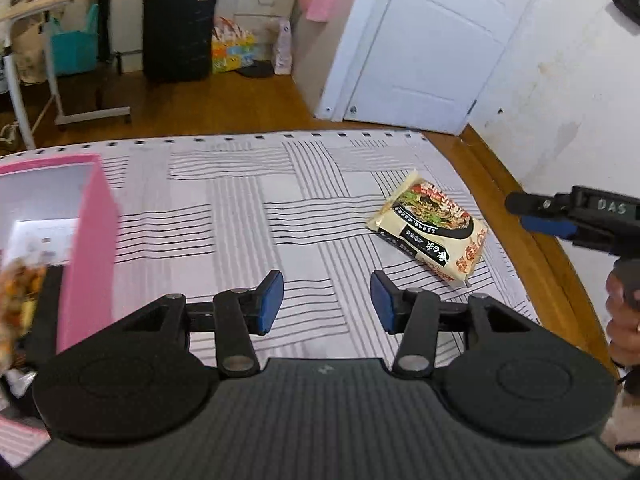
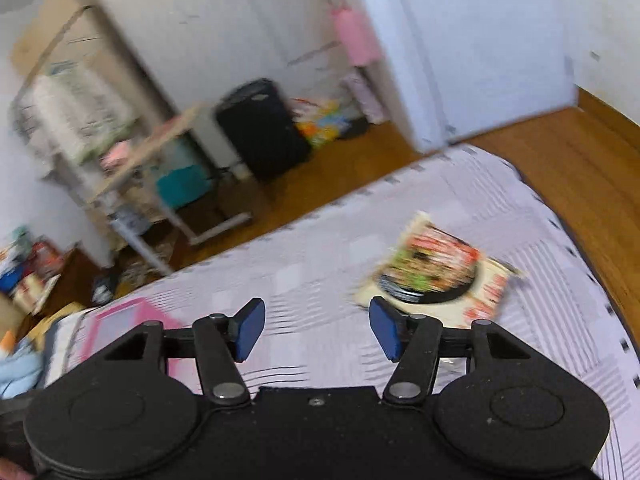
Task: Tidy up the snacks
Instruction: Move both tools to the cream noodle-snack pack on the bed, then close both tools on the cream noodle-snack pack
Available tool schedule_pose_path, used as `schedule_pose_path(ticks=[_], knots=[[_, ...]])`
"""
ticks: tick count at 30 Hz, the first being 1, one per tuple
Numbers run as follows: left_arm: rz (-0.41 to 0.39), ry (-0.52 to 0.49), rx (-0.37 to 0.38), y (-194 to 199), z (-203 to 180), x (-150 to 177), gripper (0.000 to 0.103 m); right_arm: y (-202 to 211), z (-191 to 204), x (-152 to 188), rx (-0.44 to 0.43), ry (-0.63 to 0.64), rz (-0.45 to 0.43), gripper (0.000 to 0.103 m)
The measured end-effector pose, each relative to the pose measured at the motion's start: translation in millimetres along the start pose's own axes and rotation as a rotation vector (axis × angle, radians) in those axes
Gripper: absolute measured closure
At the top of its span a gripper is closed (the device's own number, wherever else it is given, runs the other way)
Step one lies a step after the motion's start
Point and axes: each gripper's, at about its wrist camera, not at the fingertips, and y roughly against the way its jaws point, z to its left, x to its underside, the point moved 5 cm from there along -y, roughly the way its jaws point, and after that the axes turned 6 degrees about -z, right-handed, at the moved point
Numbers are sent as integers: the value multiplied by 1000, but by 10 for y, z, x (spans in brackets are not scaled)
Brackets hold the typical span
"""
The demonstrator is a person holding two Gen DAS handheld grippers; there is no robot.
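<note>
A cream instant-noodle packet (image 1: 434, 227) lies flat on the striped bed cover (image 1: 240, 208), toward its right edge. It also shows, blurred, in the right wrist view (image 2: 440, 272). A pink box (image 1: 86, 248) stands open at the left, with a snack packet (image 1: 18, 292) at its near side. The box shows faintly in the right wrist view (image 2: 128, 320). My left gripper (image 1: 326, 304) is open and empty above the cover, left of the noodle packet. My right gripper (image 2: 316, 328) is open and empty, just short of the packet; its fingers show in the left wrist view (image 1: 536, 210).
A wooden bed frame (image 1: 532, 216) borders the cover on the right, with a white wall and door (image 1: 432, 40) behind. Beyond the bed's far edge are a black suitcase (image 1: 178, 28), a rolling side table (image 1: 48, 12) and bags on the wooden floor.
</note>
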Motion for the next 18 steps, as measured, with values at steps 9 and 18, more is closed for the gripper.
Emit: schedule_pose_path(ticks=[9, 18], knots=[[92, 39, 65, -1200, -328, -79, 56, -612, -864, 113, 198, -179, 40, 40], [98, 63, 75, -2216, -509, -306, 56, -1008, -1260, 340, 179, -436, 124, 39]])
